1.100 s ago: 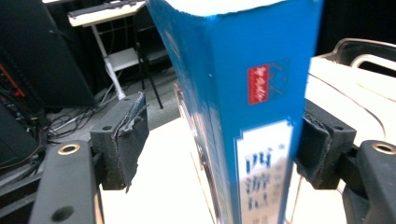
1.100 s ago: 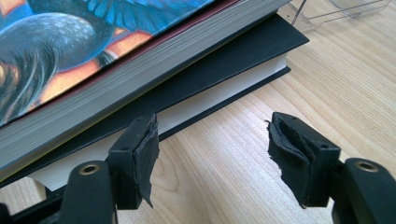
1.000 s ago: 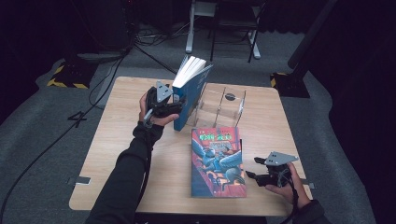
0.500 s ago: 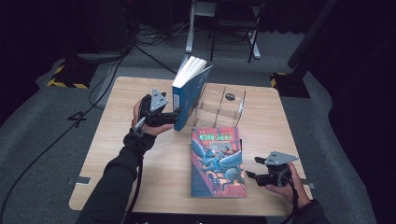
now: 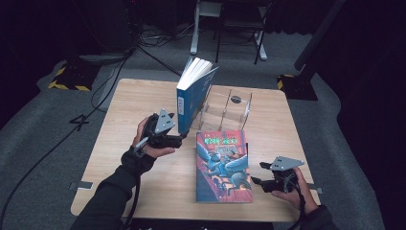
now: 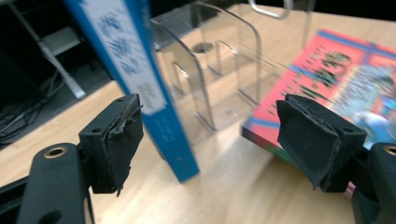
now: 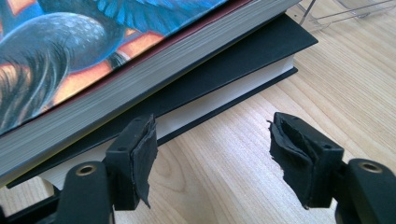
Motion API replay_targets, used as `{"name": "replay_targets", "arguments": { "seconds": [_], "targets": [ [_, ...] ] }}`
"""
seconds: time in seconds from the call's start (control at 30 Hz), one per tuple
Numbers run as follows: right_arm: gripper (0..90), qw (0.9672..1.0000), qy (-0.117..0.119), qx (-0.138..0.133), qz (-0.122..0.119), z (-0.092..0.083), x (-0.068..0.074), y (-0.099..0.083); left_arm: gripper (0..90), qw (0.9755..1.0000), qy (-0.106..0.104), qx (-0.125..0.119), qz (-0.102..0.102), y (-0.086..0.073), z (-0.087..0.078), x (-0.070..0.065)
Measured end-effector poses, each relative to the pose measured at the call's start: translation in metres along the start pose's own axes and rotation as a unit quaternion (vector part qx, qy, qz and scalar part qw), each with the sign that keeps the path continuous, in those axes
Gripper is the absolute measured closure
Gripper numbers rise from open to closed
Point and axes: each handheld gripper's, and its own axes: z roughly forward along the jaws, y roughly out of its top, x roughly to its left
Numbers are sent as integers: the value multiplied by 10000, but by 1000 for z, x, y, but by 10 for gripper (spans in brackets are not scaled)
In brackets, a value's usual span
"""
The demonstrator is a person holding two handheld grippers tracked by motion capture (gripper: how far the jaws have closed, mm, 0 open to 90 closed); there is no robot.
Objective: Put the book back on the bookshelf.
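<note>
Left hand-held gripper (image 5: 179, 140) open just beside the tilted blue hardback book (image 5: 191, 96) leaning on a clear acrylic rack (image 5: 227, 110) on the wooden table (image 5: 119, 124)

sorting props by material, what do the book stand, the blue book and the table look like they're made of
Book stand: clear, glossy plastic, probably acrylic; the table shows straight through its dividers.
Blue book: paper pages, visible as a white block at the top, in a smooth blue cover, likely coated card.
Table: light wood or wood-look laminate, matte, with visible grain lines.
</note>
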Motion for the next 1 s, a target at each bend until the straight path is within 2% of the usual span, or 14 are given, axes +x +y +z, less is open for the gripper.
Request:
{"name": "replay_targets", "arguments": {
  "seconds": [0.2, 0.4, 0.5, 0.57, 0.73, 0.83, 0.9, 1.0],
  "targets": [
    [326, 10000, -12, -84, 43, -5, -1, 2, 224, 9991, -334, 238, 99, -19, -2, -17],
    [319, 9999, -3, -102, 27, -8, 1, 4, 214, 9976, -385, 553, 154, -42, -5, -29],
    [312, 10000, 6, -96, 11, -9, 3, 5, 213, 9966, -486, 648, 167, -49, -7, -33],
    [306, 9999, 9, -112, -9, -10, 4, 7, 214, 9956, -609, 702, 129, -55, -8, -36],
    [306, 9998, 59, -168, -41, -14, 6, 10, 215, 9921, -781, 945, 247, -68, -8, -48],
    [304, 9997, 110, -183, -137, -16, 10, 12, 218, 9906, -888, 1016, 203, -75, -6, -53],
    [303, 9996, 115, -193, -140, -17, 11, 13, 218, 9892, -940, 1104, 222, -80, -4, -57],
    [295, 9993, 213, -243, -174, -20, 14, 15, 219, 9856, -1068, 1279, 281, -87, -3, -65]
  ]
}}
